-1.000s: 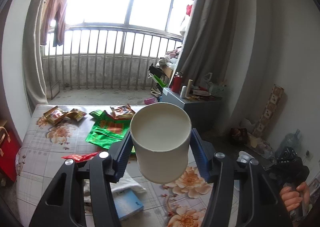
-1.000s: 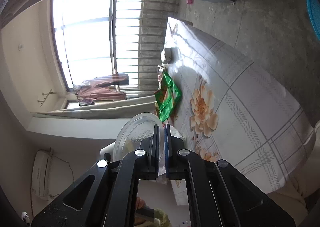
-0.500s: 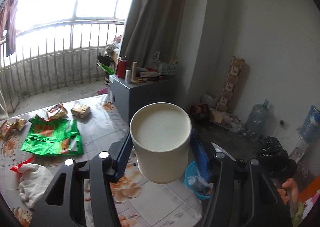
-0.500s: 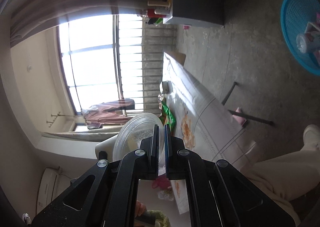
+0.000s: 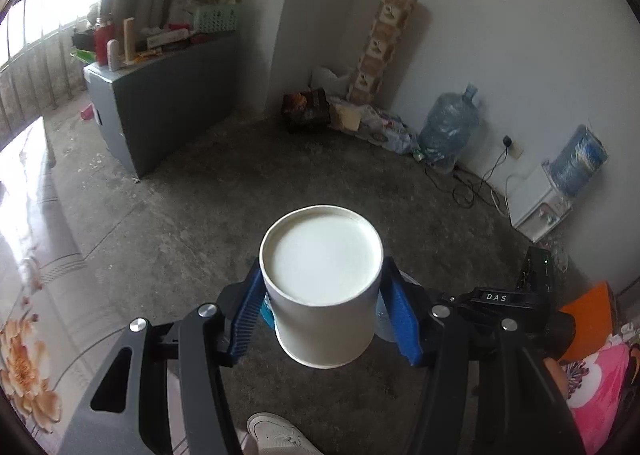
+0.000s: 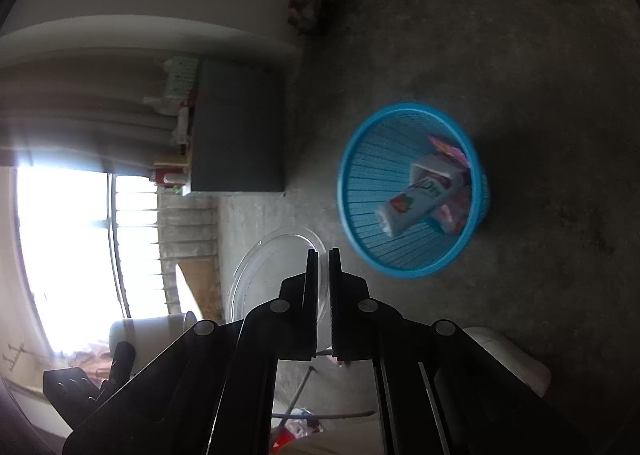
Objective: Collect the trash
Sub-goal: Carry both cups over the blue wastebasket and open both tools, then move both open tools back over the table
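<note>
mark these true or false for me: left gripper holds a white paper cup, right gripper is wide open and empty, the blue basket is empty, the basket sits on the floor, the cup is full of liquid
1. The left gripper holds a white paper cup. True: its blue fingers press on both sides of the cup.
2. The right gripper is wide open and empty. False: its jaws are pinched shut on the edge of a clear plastic lid.
3. The blue basket is empty. False: a carton and pink wrappers lie in it.
4. The basket sits on the floor. True.
5. The cup is full of liquid. False: it faces the camera bottom first, so its inside is not shown.
</note>
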`<action>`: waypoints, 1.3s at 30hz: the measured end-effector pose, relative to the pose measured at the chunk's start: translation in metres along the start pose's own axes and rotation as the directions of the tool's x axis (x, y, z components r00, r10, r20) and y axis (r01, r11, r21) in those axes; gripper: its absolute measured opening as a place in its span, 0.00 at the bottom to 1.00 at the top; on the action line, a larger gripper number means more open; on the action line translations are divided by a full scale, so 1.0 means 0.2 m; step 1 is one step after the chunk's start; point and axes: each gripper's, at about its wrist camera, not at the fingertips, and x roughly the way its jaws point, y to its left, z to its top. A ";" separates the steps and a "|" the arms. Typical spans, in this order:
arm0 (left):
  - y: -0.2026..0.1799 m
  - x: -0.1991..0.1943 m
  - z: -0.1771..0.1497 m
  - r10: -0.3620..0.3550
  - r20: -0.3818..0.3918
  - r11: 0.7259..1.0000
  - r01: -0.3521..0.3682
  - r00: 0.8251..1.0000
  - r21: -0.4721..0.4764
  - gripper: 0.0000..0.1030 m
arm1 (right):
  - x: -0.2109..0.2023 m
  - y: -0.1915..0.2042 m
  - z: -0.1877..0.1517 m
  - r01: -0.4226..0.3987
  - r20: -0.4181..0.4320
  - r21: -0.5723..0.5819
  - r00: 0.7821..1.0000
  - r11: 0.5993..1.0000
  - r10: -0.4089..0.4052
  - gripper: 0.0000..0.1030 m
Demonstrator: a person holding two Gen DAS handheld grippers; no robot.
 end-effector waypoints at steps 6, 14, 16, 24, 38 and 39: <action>-0.09 0.46 0.07 -0.023 -0.126 1.000 0.026 0.992 0.017 0.55 | 0.19 -0.14 0.10 0.081 0.013 0.046 0.997 0.996 -0.082 0.06; -0.07 0.78 0.05 0.032 -0.241 0.999 -0.040 0.970 -0.027 0.80 | 0.40 -0.35 0.26 0.141 0.012 0.128 0.989 0.982 -0.144 0.49; -0.04 0.74 0.05 0.019 -0.224 0.998 -0.033 0.974 -0.061 0.80 | 0.36 -0.36 0.24 0.114 0.023 0.127 0.993 0.985 -0.118 0.49; -0.01 0.33 0.07 0.021 -0.097 0.999 -0.025 0.995 -0.042 0.80 | 0.11 -0.22 0.07 0.132 0.060 -0.038 0.990 0.991 -0.130 0.56; 0.45 -0.97 -0.22 0.192 0.213 0.972 -0.155 0.958 -0.179 0.89 | -0.17 0.50 -0.44 -0.005 -0.045 -0.585 0.999 0.811 -0.027 0.75; 0.52 -1.09 -0.29 0.242 0.234 0.957 -0.192 0.942 -0.218 0.89 | -0.17 0.54 -0.48 -0.017 -0.061 -0.612 0.998 0.790 -0.026 0.75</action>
